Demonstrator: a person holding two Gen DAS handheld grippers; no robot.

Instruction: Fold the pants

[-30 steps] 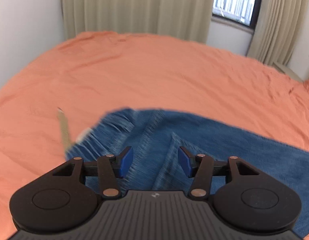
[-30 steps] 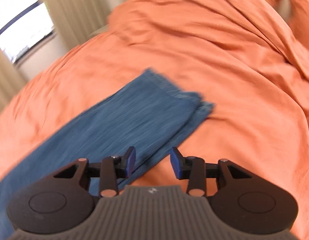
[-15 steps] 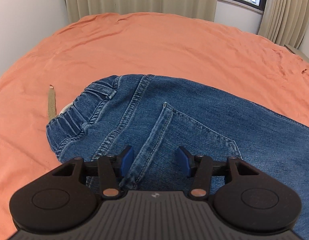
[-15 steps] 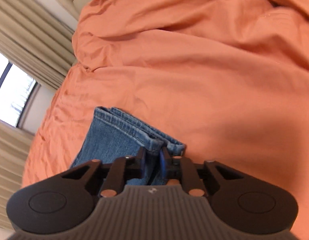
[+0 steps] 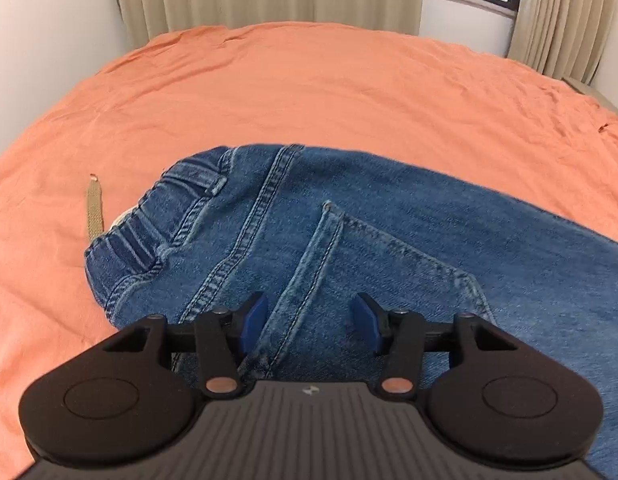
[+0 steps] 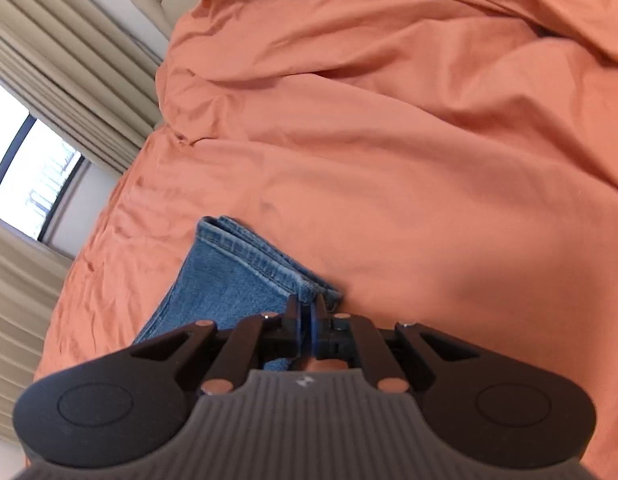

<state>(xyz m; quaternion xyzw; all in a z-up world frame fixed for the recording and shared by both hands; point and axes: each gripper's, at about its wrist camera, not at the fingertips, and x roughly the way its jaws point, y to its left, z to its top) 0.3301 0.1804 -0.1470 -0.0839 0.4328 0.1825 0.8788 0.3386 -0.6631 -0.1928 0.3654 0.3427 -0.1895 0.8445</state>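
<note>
Since half a second ago, little has shifted: both grippers have crept slightly closer over the jeans.

Left gripper [image 5: 309, 322] hovers with jaws spread wide above the seat of the jeans [image 5: 349, 248], near the back pocket [image 5: 389, 276], holding nothing. Right gripper [image 6: 308, 312] is pinched tight on the stacked leg hems [image 6: 265, 258]. The jeans lie flat on the orange sheet [image 5: 309, 92]; a tan strap [image 5: 93, 210] lies just beside the waistband [image 5: 157, 220].

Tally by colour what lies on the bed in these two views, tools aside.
Blue: 1, the jeans, hem end clamped in the right tool; left tool open above the seat.
Tan: 1, the woven strap beside the waistband.
Orange: 1, the bedsheet beneath.
Total: 3
</note>
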